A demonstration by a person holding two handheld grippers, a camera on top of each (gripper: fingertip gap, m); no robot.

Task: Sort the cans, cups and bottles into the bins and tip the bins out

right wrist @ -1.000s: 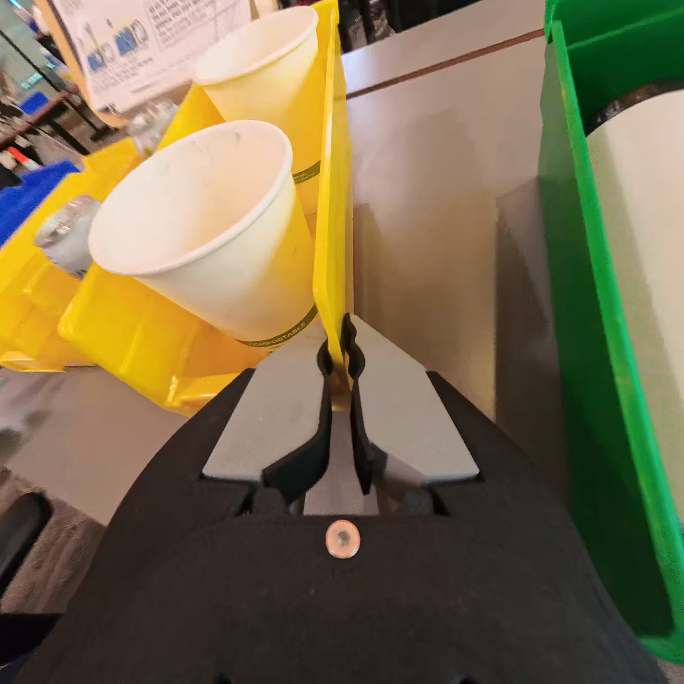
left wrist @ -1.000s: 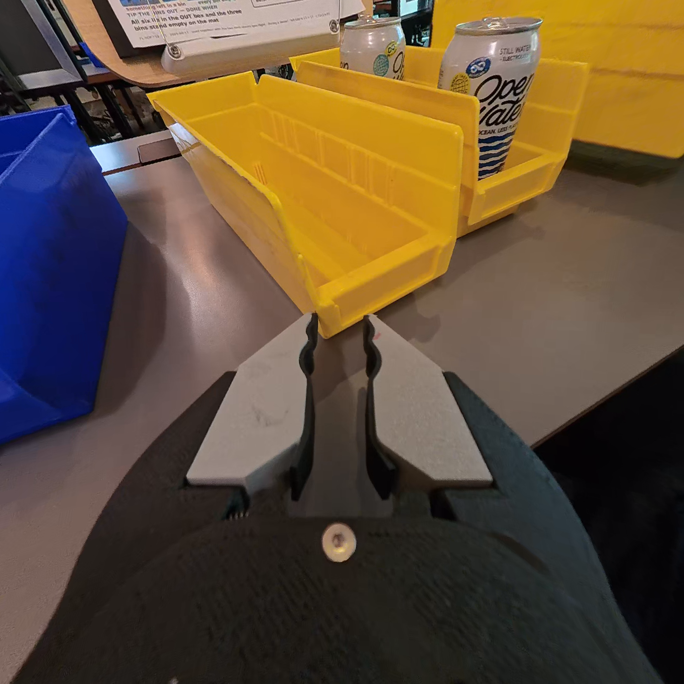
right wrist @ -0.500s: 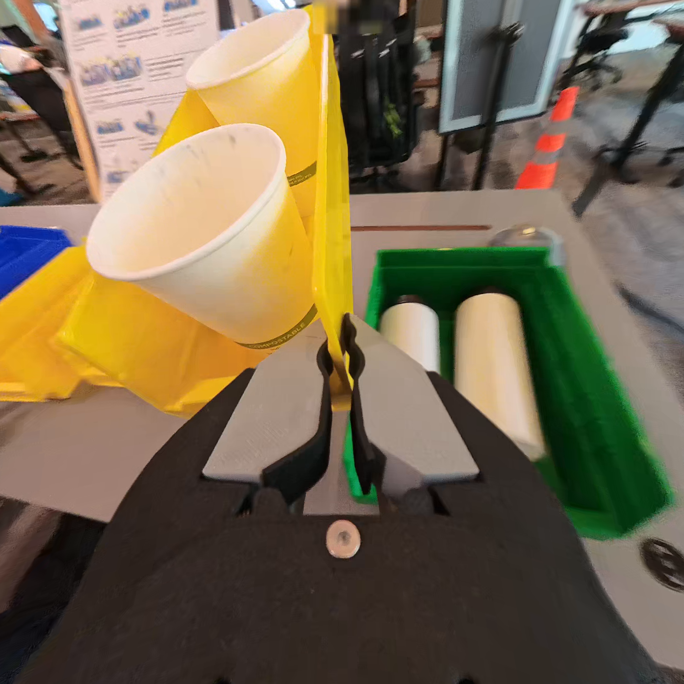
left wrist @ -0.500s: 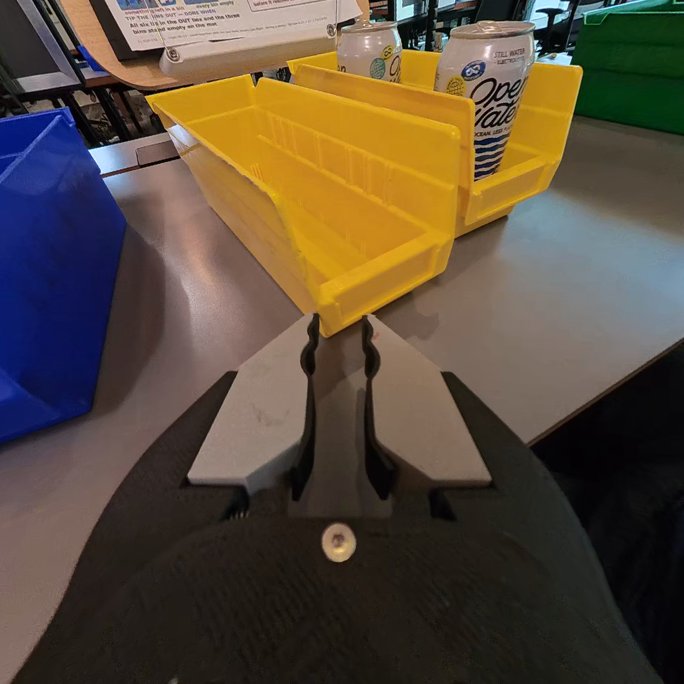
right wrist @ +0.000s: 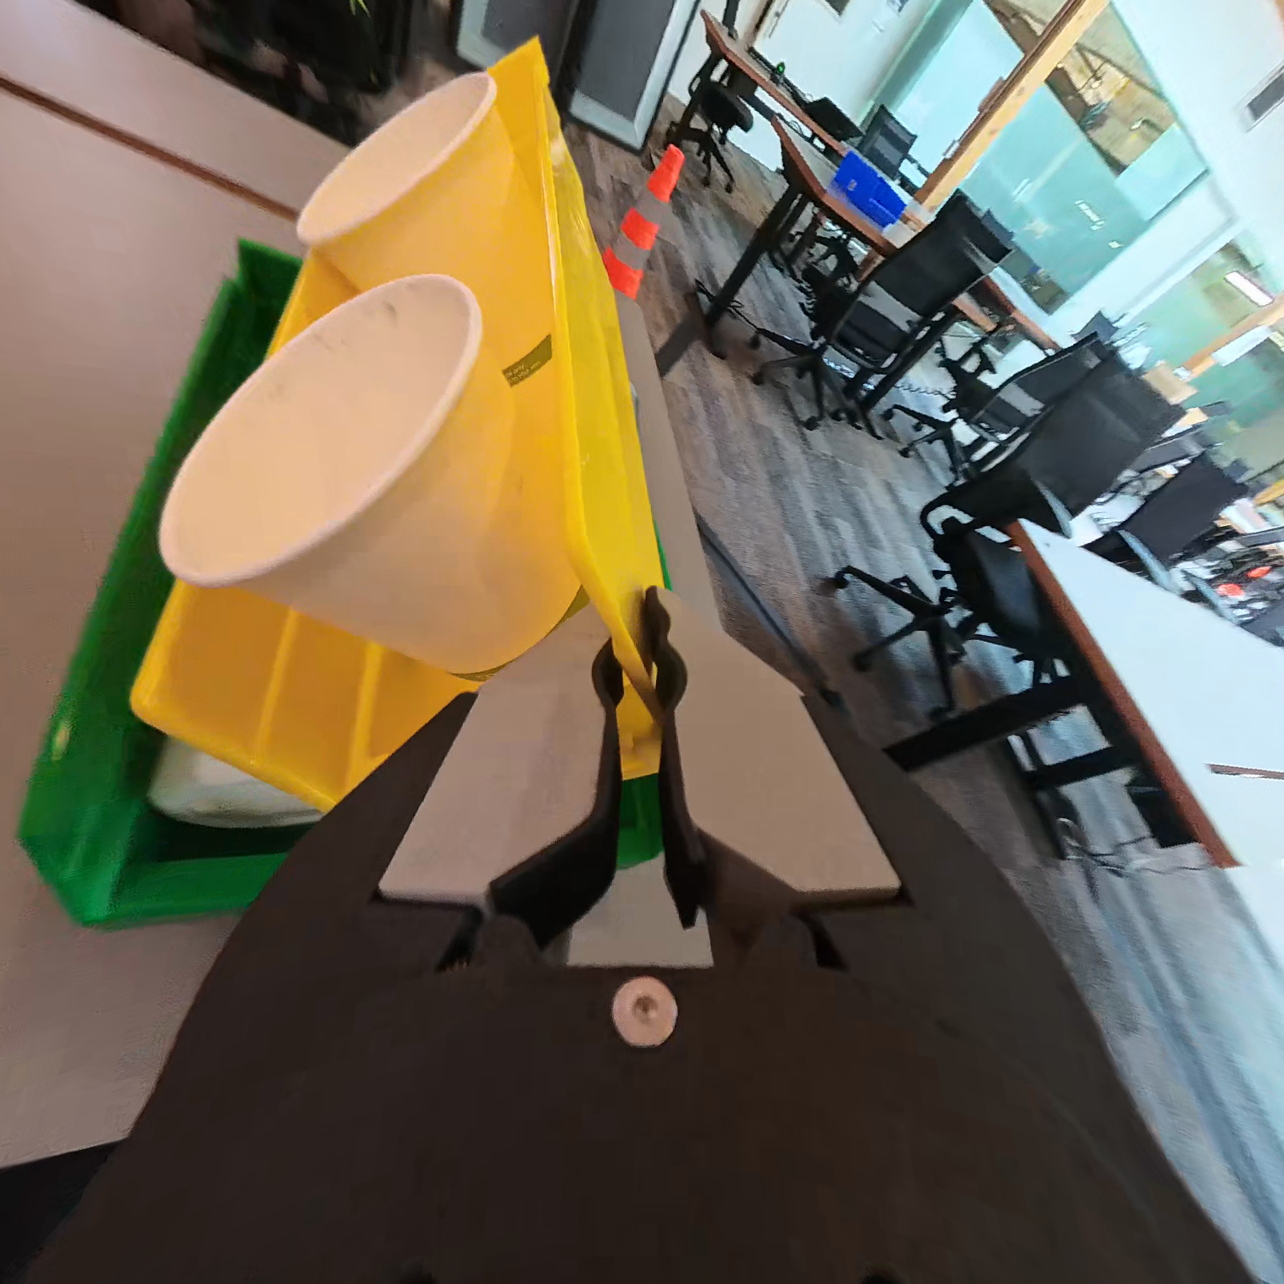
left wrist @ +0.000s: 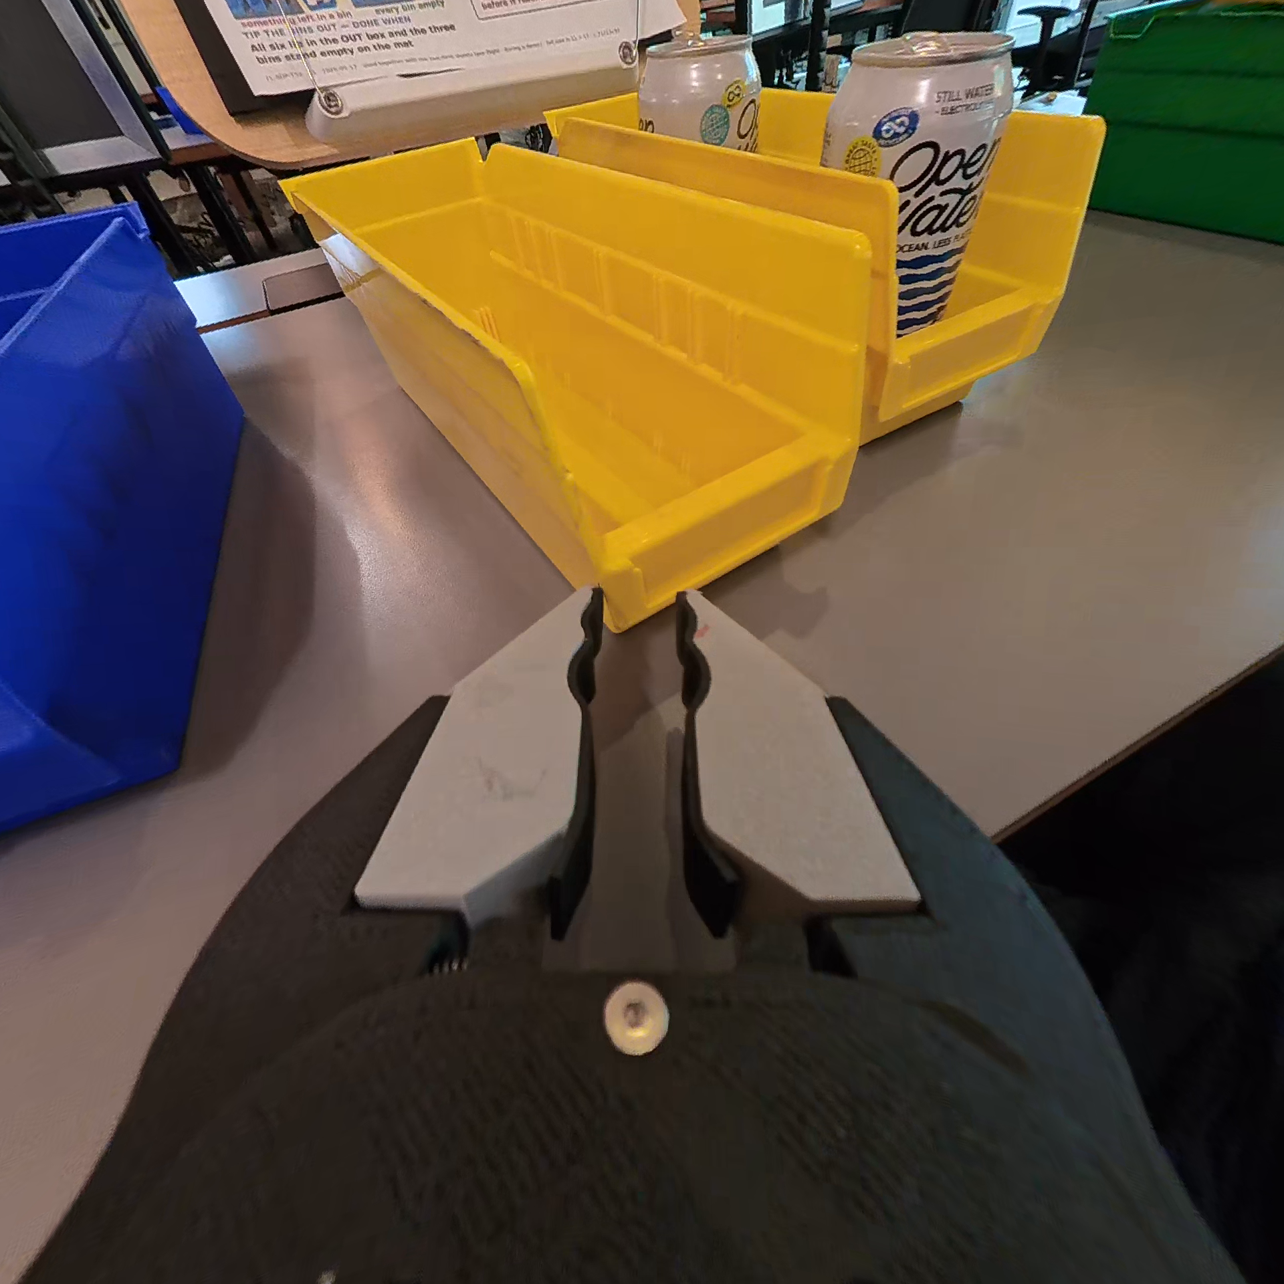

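My right gripper [right wrist: 636, 629] is shut on the side wall of a yellow bin [right wrist: 597, 445] and holds it tilted over a green bin [right wrist: 118, 785]. Two white paper cups [right wrist: 361, 486] lean in the yellow bin. A white bottle [right wrist: 208, 799] lies in the green bin below it. My left gripper [left wrist: 636, 604] is open, its tips right at the near corner of an empty yellow bin [left wrist: 695, 417] on the table. Behind that, another yellow bin [left wrist: 1000, 333] holds two white cans [left wrist: 924, 174].
A blue bin [left wrist: 90, 486] stands at the left. The green bin also shows at the back right in the left wrist view [left wrist: 1195, 125]. A sign board [left wrist: 431, 48] stands behind the bins. The table edge [left wrist: 1112, 750] runs at the right. Office chairs and an orange cone [right wrist: 643, 222] stand beyond.
My right gripper has lifted the yellow bin with the cups, carried it over the green bin and rolled it sideways. The left gripper has stayed put.
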